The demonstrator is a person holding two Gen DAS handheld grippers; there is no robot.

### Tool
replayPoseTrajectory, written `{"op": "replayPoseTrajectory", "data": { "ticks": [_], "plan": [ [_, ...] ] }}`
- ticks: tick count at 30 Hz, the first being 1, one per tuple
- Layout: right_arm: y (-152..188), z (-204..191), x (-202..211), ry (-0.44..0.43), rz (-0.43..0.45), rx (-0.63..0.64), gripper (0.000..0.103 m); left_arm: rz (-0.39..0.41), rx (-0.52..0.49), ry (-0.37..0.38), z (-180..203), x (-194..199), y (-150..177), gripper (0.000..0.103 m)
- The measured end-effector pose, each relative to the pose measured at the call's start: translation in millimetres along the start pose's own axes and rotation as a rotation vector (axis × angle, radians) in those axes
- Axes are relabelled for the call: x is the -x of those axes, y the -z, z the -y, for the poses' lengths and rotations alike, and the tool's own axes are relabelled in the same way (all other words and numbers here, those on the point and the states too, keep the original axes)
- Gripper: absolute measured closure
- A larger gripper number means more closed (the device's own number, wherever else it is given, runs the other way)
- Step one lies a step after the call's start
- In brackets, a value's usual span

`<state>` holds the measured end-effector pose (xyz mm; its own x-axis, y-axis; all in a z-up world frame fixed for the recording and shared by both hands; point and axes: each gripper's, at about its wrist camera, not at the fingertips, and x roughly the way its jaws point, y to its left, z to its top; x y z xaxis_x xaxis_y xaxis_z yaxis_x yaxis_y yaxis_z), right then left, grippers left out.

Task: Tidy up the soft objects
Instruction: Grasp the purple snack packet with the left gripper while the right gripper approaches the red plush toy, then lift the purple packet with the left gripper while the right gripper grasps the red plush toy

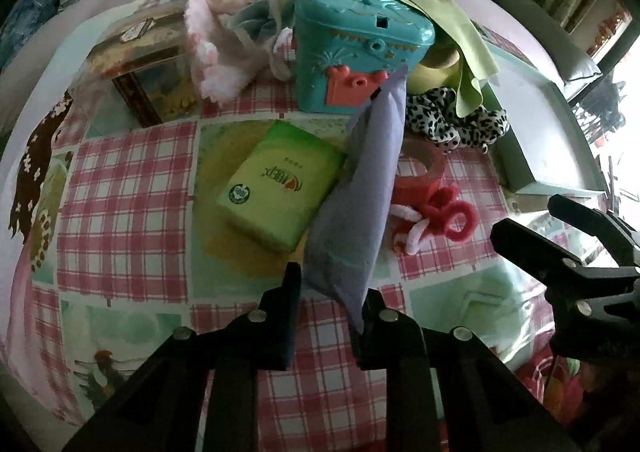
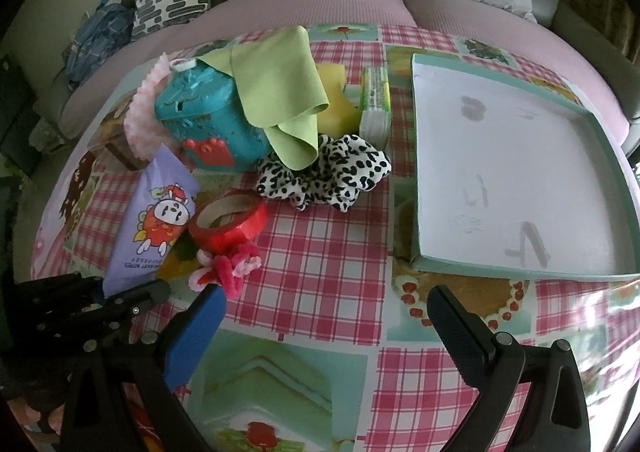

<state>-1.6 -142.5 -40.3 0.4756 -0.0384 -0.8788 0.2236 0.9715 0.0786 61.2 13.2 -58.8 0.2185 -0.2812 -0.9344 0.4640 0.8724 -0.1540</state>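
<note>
While your left gripper (image 1: 330, 292) pinches the near end of the lilac wipes pack (image 1: 360, 188), its jaws closed on it, the pack slants up off the checked tablecloth (image 1: 128, 188) with its far end reaching toward the teal plastic case (image 1: 356, 52), between the green tissue pack (image 1: 280, 188) and the red tape roll (image 1: 420, 168). Your right gripper (image 2: 324, 324) hangs over bare cloth with its jaws wide apart and nothing between them, near the corner of the white tray (image 2: 516, 156). The leopard-print scrunchie (image 2: 332, 172) lies beside the case under a hanging fold of the green cloth (image 2: 280, 92).
</note>
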Motion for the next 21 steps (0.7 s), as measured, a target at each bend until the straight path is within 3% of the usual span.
{"op": "replayPoseTrajectory", "data": {
  "ticks": [10, 21],
  "plan": [
    [-1.8, -3.0, -2.3, -0.012, -0.006, 0.017, 0.001, 0.031, -0.031, -0.046, 6.5, 29.9, 0.7, 0.079],
    [-1.5, -14.9, -6.3, -0.042, -0.02, 0.063, 0.001, 0.068, -0.033, -0.036, 9.1, 44.2, -21.2, 0.078]
  ]
}}
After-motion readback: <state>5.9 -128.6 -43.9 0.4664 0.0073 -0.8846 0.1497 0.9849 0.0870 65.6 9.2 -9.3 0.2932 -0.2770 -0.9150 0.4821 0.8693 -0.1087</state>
